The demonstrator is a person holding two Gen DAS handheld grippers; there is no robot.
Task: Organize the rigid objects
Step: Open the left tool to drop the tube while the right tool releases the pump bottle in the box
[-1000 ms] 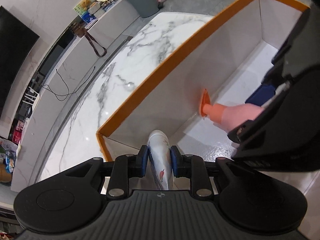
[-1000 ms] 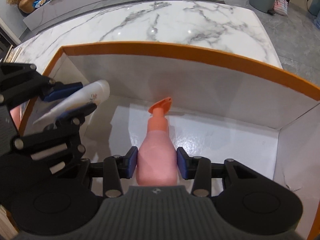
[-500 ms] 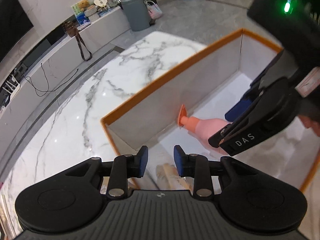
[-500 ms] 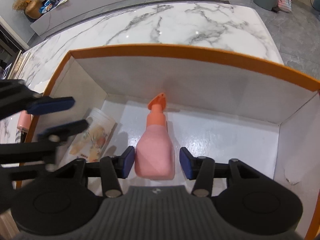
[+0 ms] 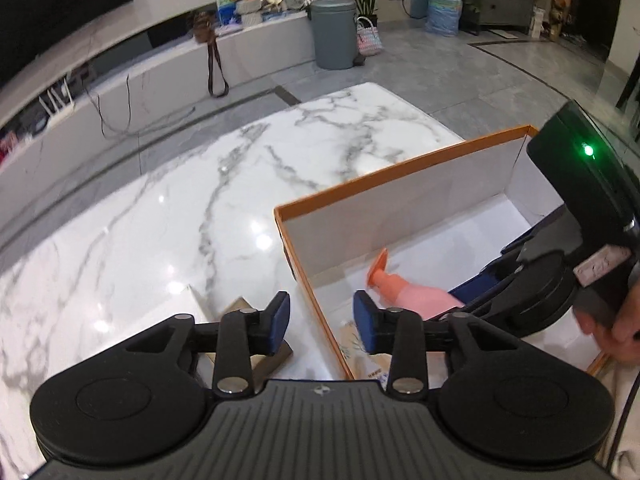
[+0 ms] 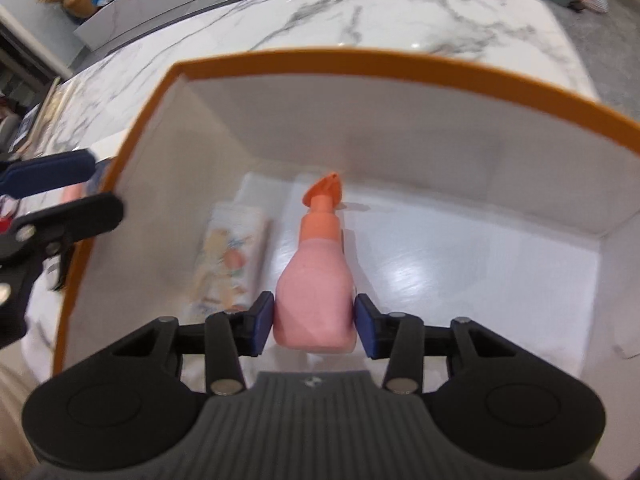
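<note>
One pink plastic pump bottle with an orange nozzle (image 6: 314, 292) is lying on the white floor of the one orange-rimmed white cardboard box (image 6: 384, 64), nozzle pointing toward 12 o'clock in the right wrist view. One white printed tube (image 6: 230, 260) is lying flat just beside it, at its 9 o'clock, also inside the box.

Right gripper (image 6: 314, 326): two blue pads are flanking the bottle's base, and the jaws are closing. The left pad looks to be touching the bottle; a sliver of gap is showing at the right pad, so no firm grip.

Left gripper (image 5: 322, 324): jaws are standing partly open and holding nothing, hanging over the box's near-left wall. The box is sitting on one white grey-veined marble table (image 5: 200, 200). Part of a person's hand (image 5: 612, 328) is showing at 3 o'clock in the left wrist view, gripping the right tool.
</note>
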